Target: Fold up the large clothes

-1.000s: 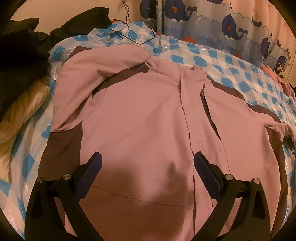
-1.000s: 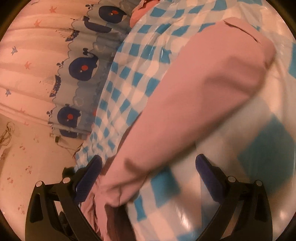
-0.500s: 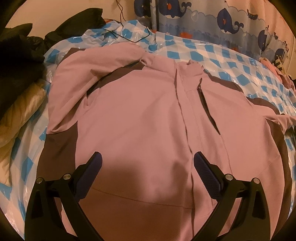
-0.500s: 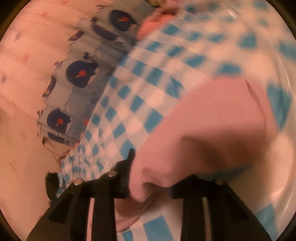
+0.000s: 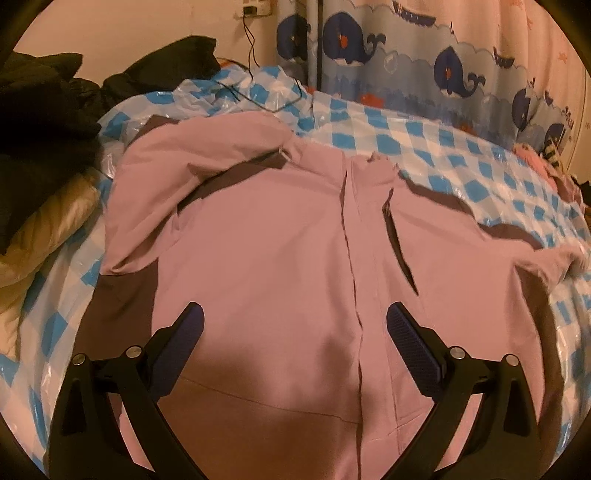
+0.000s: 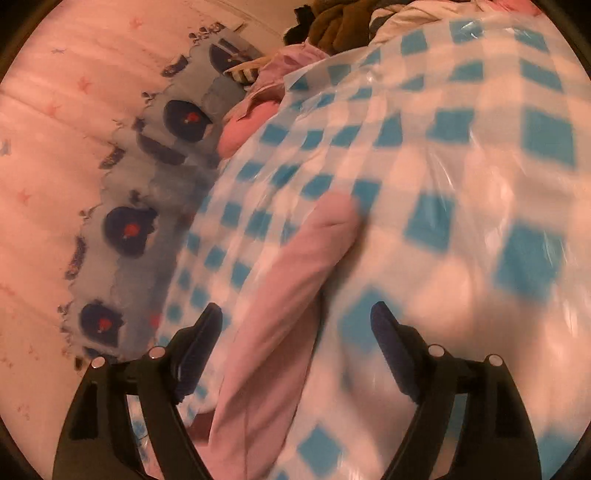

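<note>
A pink jacket point(image 5: 280, 229) with dark brown panels lies front up, zip closed, on the blue-and-white checked plastic sheet point(image 5: 436, 147) over the bed. My left gripper point(image 5: 295, 314) hovers open over the jacket's lower front, holding nothing. The jacket's left-hand sleeve point(image 5: 147, 192) is folded in along its side. The other sleeve point(image 5: 546, 258) trails off at the right edge. In the blurred right wrist view that pink sleeve point(image 6: 295, 288) lies on the sheet point(image 6: 461, 166). It runs up between the fingers of my right gripper point(image 6: 297, 310), whose jaws are opening; the pads do not press it.
Black garments point(image 5: 48, 96) and a cream padded item point(image 5: 44, 229) are heaped at the left of the bed. A black cable point(image 5: 258, 92) crosses the sheet at the back. A whale-print curtain point(image 5: 443, 62) hangs behind. More clothes point(image 6: 332, 26) pile at the far end.
My right gripper closed on the pink sleeve half a second ago, then rose and spread its jaws, and the sleeve now lies loose on the sheet. The left gripper has barely shifted.
</note>
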